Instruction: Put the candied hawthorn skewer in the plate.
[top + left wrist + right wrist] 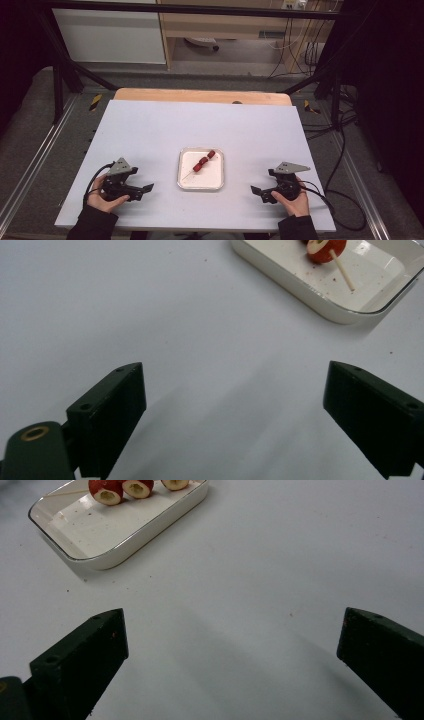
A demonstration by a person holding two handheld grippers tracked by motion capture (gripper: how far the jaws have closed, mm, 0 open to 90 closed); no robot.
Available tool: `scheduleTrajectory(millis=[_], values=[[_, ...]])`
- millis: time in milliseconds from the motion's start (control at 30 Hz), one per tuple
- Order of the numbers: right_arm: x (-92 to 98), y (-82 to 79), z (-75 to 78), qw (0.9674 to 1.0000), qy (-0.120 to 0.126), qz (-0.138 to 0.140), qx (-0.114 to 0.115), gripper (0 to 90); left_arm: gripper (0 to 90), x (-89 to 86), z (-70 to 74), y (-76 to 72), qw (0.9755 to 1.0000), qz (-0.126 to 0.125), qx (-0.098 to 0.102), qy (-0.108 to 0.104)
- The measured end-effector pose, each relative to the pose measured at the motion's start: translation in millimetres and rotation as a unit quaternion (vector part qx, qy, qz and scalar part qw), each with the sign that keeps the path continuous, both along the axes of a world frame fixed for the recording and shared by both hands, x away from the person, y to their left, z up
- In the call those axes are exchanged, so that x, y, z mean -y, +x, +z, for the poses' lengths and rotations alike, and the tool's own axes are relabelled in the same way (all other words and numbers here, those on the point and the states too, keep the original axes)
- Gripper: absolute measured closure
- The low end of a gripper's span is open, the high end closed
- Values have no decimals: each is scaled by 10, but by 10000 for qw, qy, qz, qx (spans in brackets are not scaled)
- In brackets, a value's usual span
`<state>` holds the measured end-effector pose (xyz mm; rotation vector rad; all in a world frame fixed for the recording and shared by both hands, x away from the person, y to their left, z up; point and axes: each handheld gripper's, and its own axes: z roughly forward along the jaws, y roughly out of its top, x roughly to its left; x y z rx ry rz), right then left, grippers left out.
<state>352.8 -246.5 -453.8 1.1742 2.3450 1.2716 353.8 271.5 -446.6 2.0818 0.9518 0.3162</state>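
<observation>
- We take the white tray as our landmark; it sits on the pale table, near the edge closest to the person and about midway between the two hands.
- In the tray lies a skewer of red fruit pieces, slanting across its far half, the bare stick end pointing toward the tray's near left corner.
- From the right gripper view we count three cored red pieces side by side at the tray's far end; in the high view they blur together, so the count may not be complete.
- In the left gripper view one red piece shows with the thin stick running out of it over the tray's speckled floor.
- Our left gripper rests to the left of the tray, well apart from it, its jaws spread wide with nothing but bare table between them.
- Our right gripper rests to the right of the tray, also well apart from it, jaws likewise wide and holding nothing.
- Both grippers point inward toward the tray, each held in a hand in a dark sleeve.
</observation>
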Motion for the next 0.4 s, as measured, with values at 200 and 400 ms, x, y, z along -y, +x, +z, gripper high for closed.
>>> scheduleTrajectory(millis=[200, 400], values=[[-3, -11, -7, 10000, -32, 40, -8, 5, 91, -74, -23, -42, 10000, -6, 59, -50], [-10, -8, -18, 10000, -70, 65, -31, 5, 91, -91, -43, -37, 10000, 20, 38, -18]])
